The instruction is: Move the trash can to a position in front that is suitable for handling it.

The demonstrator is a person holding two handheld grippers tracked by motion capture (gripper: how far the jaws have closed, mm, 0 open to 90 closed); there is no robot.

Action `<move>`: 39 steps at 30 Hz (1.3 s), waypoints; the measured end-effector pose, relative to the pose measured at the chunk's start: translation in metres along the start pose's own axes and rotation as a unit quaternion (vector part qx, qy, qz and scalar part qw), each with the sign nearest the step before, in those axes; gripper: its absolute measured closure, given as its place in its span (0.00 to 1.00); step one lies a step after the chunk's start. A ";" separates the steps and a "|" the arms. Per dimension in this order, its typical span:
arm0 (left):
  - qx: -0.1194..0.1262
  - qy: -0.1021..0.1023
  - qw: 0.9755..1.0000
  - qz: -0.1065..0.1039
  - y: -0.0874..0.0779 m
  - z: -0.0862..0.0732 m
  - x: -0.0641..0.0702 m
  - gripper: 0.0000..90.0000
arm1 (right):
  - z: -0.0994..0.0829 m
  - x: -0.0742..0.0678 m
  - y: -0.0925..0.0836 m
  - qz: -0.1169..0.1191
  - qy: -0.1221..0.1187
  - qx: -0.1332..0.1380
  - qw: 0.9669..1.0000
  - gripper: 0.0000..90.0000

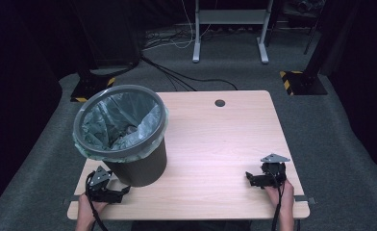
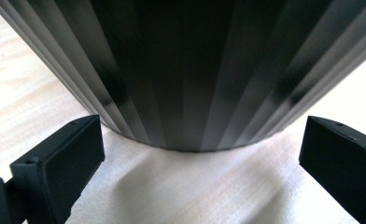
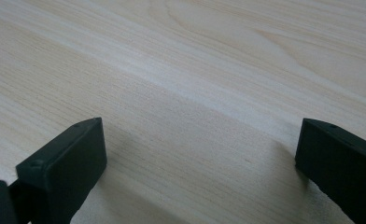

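From the high view we see our left gripper low on the table at the near-left corner, its tip just beside the base of the dark ribbed bin; how wide it stands we cannot tell from here. The bin stands upright on the table's left side, its long axis vertical, mouth upward, with a pale green liner folded over the rim. Our right gripper rests near the right edge, well apart from the bin, pointing left. A round cable hole sits at the far edge.

In the left gripper view, our left gripper is spread wide, holding nothing; the bin's ribbed wall rises just ahead between the jaws, blocking the way forward.

In the right gripper view, our right gripper is likewise spread wide and empty, over bare wood.
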State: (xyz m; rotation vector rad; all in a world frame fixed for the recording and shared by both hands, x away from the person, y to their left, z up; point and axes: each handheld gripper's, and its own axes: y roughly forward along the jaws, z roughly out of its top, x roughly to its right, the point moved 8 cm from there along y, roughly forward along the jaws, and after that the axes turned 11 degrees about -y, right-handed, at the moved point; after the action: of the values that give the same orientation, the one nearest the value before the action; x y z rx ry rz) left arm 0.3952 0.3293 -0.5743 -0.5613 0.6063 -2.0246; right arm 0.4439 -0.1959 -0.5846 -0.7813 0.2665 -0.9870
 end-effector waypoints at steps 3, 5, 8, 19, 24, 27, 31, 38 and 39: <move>0.006 0.003 1.000 -0.002 0.000 0.003 0.001 0.00 | 0.000 0.000 0.000 0.000 0.000 0.000 1.000 0.01; 0.004 0.009 1.000 0.001 0.001 0.005 0.000 0.00 | 0.000 0.000 0.000 0.000 0.000 0.000 1.000 0.01; 0.002 0.012 1.000 0.000 0.001 0.006 -0.001 0.00 | 0.000 0.000 0.000 0.000 0.000 0.000 1.000 0.01; 0.006 0.016 1.000 -0.006 0.004 0.009 -0.001 0.00 | 0.000 0.000 0.000 0.000 0.000 0.000 1.000 0.01; 0.006 0.020 1.000 -0.007 0.006 0.011 0.000 0.00 | 0.000 0.000 0.000 0.000 0.000 0.000 1.000 0.01; 0.008 0.024 1.000 -0.007 0.009 0.014 0.002 0.00 | 0.000 0.000 0.000 0.000 0.000 0.000 1.000 0.01; 0.005 0.027 1.000 -0.008 0.012 0.016 0.005 0.00 | 0.000 0.000 0.000 0.000 0.000 0.000 1.000 0.01; 0.014 0.024 1.000 -0.009 0.017 0.020 0.008 0.00 | 0.000 0.000 0.000 0.000 0.000 0.000 1.000 0.01; 0.015 0.026 0.999 -0.009 0.017 0.021 0.008 0.00 | 0.000 0.000 0.000 0.000 0.000 0.000 1.000 0.01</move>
State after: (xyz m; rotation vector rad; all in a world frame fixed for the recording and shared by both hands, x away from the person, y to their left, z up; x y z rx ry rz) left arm 0.4149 0.3103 -0.5678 -0.4981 0.6026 -2.0682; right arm 0.4438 -0.1959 -0.5846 -0.7806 0.2661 -0.9872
